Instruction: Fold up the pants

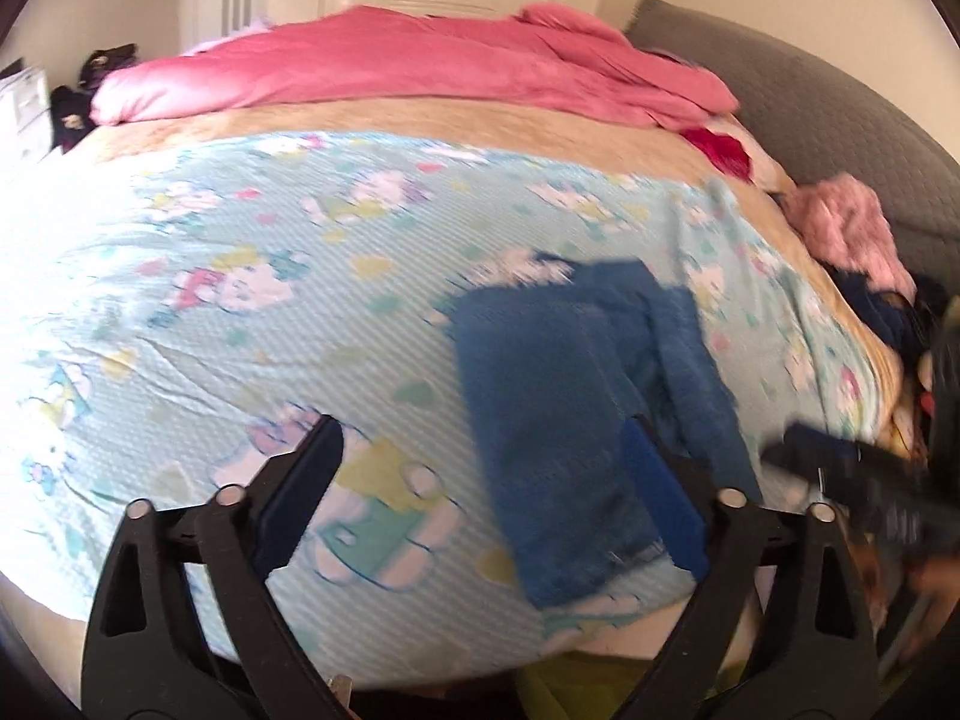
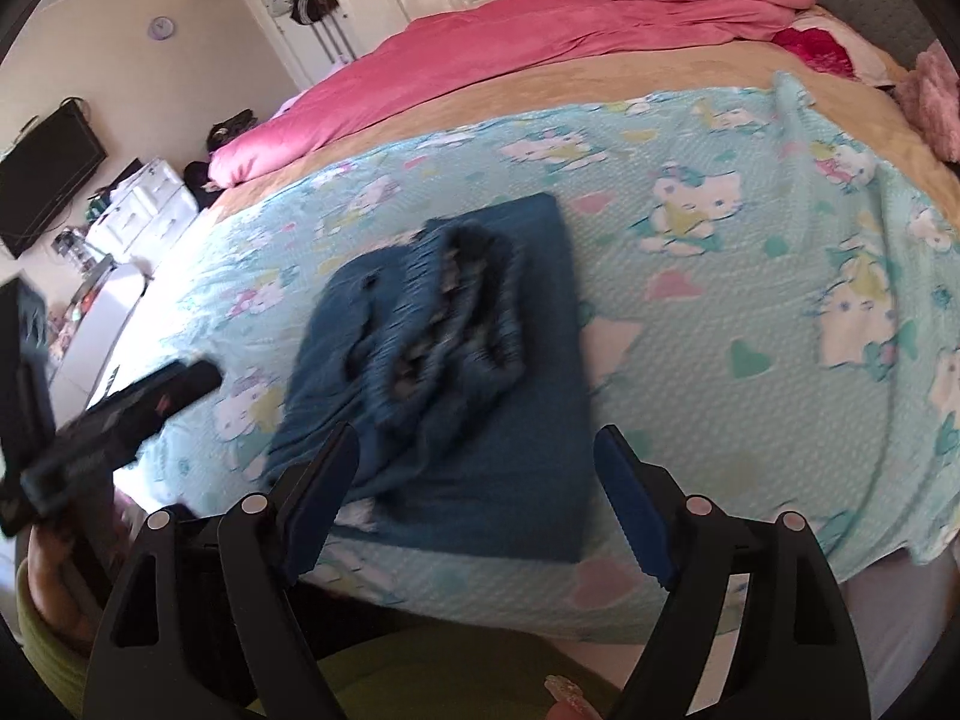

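Observation:
The blue pants (image 2: 456,372) lie folded into a compact stack on the light-blue cartoon-print sheet (image 2: 720,276), waistband bunched on top. In the left wrist view the pants (image 1: 570,396) show as a blurred folded pile near the bed's front edge. My left gripper (image 1: 483,450) is open and empty, just above the near edge of the sheet, the pants by its right finger. My right gripper (image 2: 477,462) is open and empty, hovering over the near end of the folded pants. Each gripper shows in the other's view: the right one (image 1: 864,480), the left one (image 2: 138,408).
A pink duvet (image 2: 540,30) is heaped along the far side of the bed. Pink and dark clothes (image 1: 852,234) lie by the grey headboard (image 1: 810,96). A TV (image 2: 48,168), white drawers (image 2: 144,204) and wardrobes stand beyond the bed.

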